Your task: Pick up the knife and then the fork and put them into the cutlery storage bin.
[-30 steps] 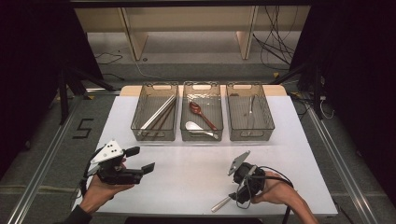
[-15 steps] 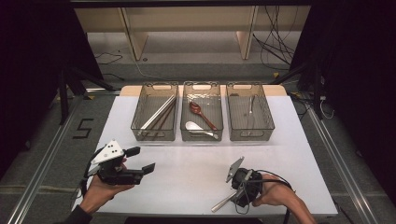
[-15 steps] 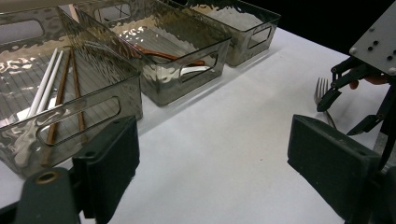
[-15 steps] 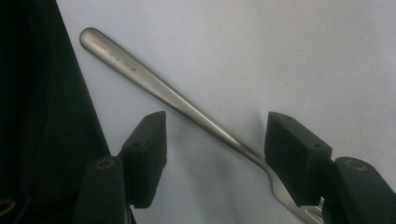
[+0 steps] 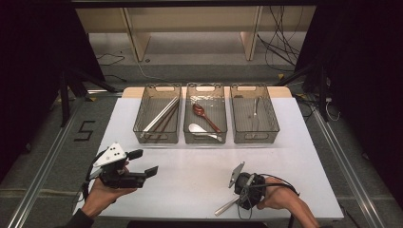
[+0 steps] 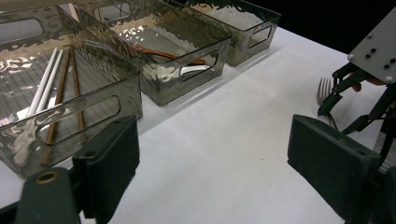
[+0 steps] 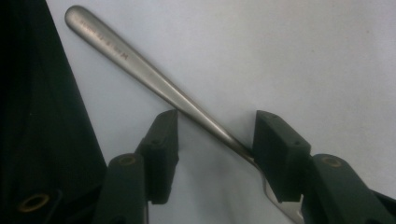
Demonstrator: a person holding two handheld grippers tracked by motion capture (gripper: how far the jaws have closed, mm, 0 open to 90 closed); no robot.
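Observation:
A metal fork [image 5: 225,208] lies on the white table [image 5: 190,175] near its front edge, handle toward the front left. My right gripper [image 5: 242,197] points down over it. In the right gripper view the fork's handle [image 7: 140,67] runs slantwise between the jaws of this gripper [image 7: 215,140]. The jaws have just been closing and still stand apart, not clamped on it. In the left gripper view the fork's tines [image 6: 322,88] show beside the right gripper [image 6: 343,114]. My left gripper [image 5: 144,162] is held at the front left, open [image 6: 212,158] and empty.
Three clear bins stand in a row at the back. The left bin [image 5: 157,140] holds chopsticks, the middle bin [image 5: 205,141] a brown spoon and a white spoon, and the right bin [image 5: 256,140] a metal utensil. The table's front edge is close under both hands.
The right hand has sunk slightly toward the front edge, down over the fork, and its jaws look narrower. The left hand has stayed where it was.

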